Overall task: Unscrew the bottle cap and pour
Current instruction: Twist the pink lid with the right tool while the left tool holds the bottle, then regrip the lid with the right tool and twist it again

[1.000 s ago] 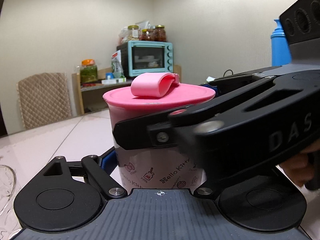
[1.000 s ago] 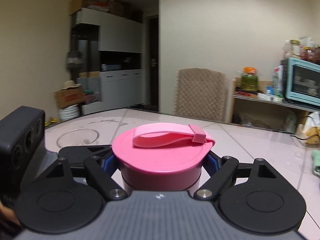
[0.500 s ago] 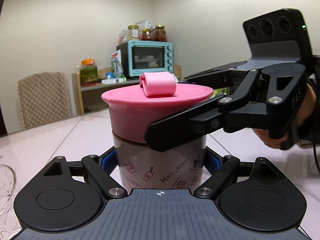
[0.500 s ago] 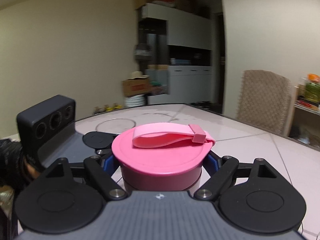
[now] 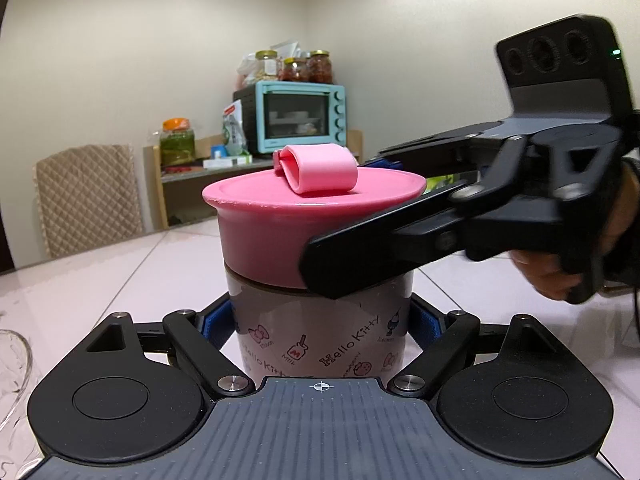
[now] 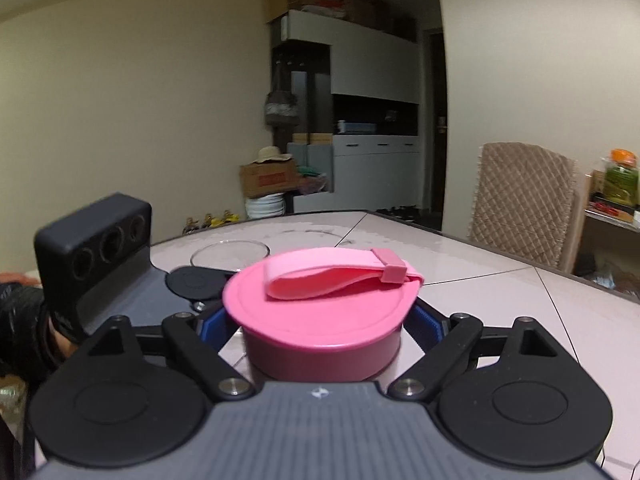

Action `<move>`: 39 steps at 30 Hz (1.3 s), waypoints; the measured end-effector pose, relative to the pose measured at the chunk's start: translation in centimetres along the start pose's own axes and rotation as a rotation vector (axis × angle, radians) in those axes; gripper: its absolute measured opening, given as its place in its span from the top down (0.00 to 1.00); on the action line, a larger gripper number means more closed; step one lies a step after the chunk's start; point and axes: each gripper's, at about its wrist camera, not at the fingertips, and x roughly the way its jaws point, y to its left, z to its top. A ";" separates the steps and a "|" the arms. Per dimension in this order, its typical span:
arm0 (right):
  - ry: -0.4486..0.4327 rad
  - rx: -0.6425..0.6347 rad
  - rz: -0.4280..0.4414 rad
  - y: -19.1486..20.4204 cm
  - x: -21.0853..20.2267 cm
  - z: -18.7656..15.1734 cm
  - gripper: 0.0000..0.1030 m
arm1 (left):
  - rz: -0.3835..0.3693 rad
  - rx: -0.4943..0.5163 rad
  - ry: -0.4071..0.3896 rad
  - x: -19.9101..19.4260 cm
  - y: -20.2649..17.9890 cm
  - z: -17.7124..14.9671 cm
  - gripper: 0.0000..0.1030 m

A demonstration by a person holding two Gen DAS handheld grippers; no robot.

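Observation:
A Hello Kitty bottle (image 5: 320,340) with a wide pink cap (image 5: 280,232) stands upright on the pale table. My left gripper (image 5: 320,324) is shut on the bottle's body below the cap. My right gripper (image 6: 320,320) is shut on the pink cap (image 6: 320,320), its blue pads on both sides; it shows from the right in the left wrist view (image 5: 460,232). The cap's pink strap loop (image 6: 340,280) lies on top. The cap sits on the bottle; its thread is hidden.
A clear glass bowl (image 6: 230,254) stands on the table beyond the bottle; its edge shows at the left wrist view's lower left (image 5: 16,364). A quilted chair (image 6: 524,204) stands at the table's far edge. A turquoise oven (image 5: 296,116) sits on a shelf by the wall.
My right gripper has swung around the bottle while shut on the cap, and the cap's strap has turned with it. The left gripper and the bottle's body have stayed still.

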 end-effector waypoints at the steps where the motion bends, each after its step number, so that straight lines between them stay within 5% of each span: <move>1: 0.003 0.003 -0.022 0.3 -0.1 0.0 0.11 | 0.000 0.000 0.000 0.0 0.0 0.0 0.13; 13: -0.033 0.104 -0.349 5.1 0.9 -1.3 0.09 | -0.001 0.000 -0.002 0.0 0.2 0.0 0.13; 31: -0.051 0.173 -0.494 6.6 4.0 -1.8 0.09 | -0.001 -0.001 -0.001 0.0 0.2 -0.1 0.13; 39: -0.056 0.162 -0.505 7.2 4.3 -2.0 0.17 | -0.001 -0.002 -0.001 0.0 0.3 0.0 0.13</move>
